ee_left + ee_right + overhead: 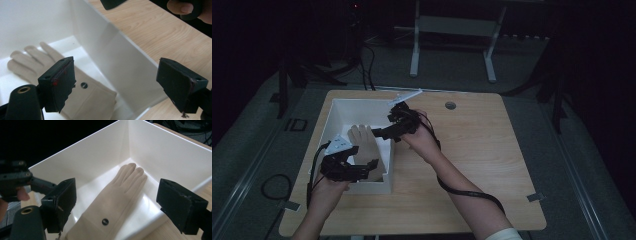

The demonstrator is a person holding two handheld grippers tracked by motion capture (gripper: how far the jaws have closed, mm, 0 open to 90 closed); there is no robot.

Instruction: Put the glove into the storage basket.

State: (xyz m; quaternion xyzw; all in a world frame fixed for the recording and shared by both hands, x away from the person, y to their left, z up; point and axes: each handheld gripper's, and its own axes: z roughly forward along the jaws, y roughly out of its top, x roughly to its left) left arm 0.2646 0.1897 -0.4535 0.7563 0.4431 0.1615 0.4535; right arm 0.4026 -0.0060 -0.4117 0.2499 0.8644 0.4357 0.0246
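A beige glove [364, 142] lies flat on the floor of a white box [362, 103] at the table's left side. In the left gripper view the glove [32, 62] shows a small dark snap on its cuff, and the box wall [120, 57] runs between the jaws. My left gripper [373, 164] hovers over the box's near right corner, open, nothing between its jaws [116, 67]. My right gripper [380, 132] reaches over the box's right wall, open [117, 192], above the glove [112, 200] and apart from it.
The box sits on a light wooden table [472, 150] with a round cable hole [450, 105] at the back. Bare wood lies to the right of the box. A white table frame [414, 50] stands on the dark floor behind.
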